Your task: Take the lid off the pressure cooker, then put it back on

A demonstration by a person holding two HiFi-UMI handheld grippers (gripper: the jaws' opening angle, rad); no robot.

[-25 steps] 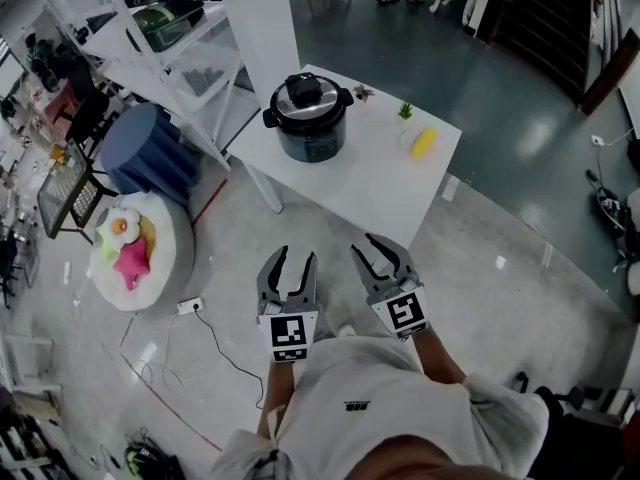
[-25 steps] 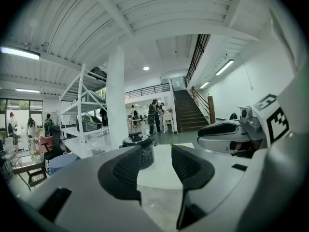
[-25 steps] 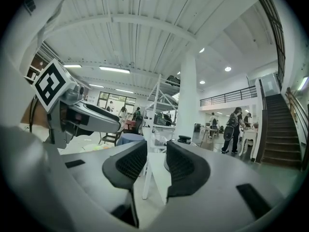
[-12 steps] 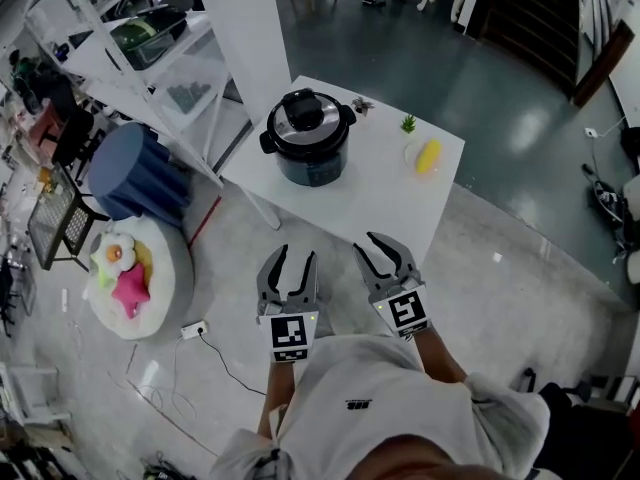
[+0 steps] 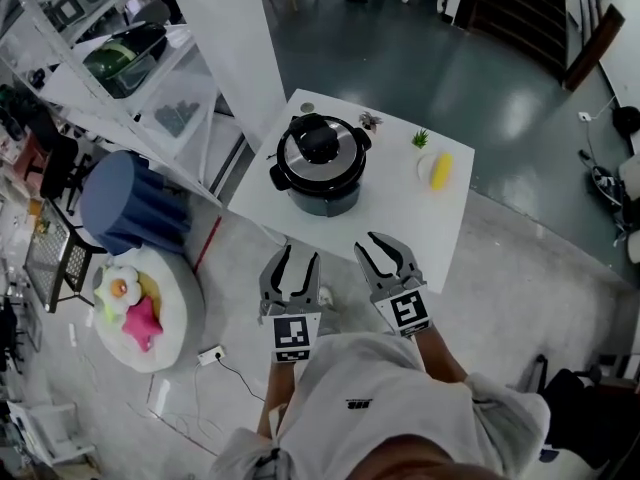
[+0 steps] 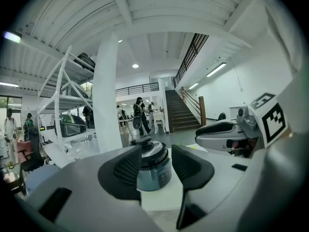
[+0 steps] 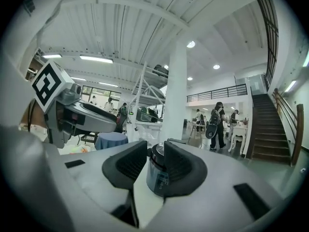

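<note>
The pressure cooker (image 5: pixel 320 173) stands on a white table (image 5: pixel 400 213), its dark body topped by a silver lid (image 5: pixel 318 148) with a black knob, seated in place. My left gripper (image 5: pixel 294 258) and right gripper (image 5: pixel 385 246) are held side by side just short of the table's near edge, both open and empty. The left gripper view shows the cooker (image 6: pixel 153 170) ahead between the left gripper's (image 6: pixel 157 153) jaws, some way off. It sits the same way in the right gripper view, the cooker (image 7: pixel 155 173) framed by the right gripper (image 7: pixel 155 151).
A yellow object (image 5: pixel 441 170) and a small green plant (image 5: pixel 421 138) sit at the table's far right. A blue round stool (image 5: pixel 125 203), a white cushion with toys (image 5: pixel 140 308), a white shelf rack (image 5: pixel 130 58) and a pillar (image 5: pixel 230 38) stand to the left. A cable and power strip (image 5: pixel 212 355) lie on the floor.
The table and cooker have come closer to both grippers as the person walked forward. Both grippers kept their pose and the jaws stayed the same.
</note>
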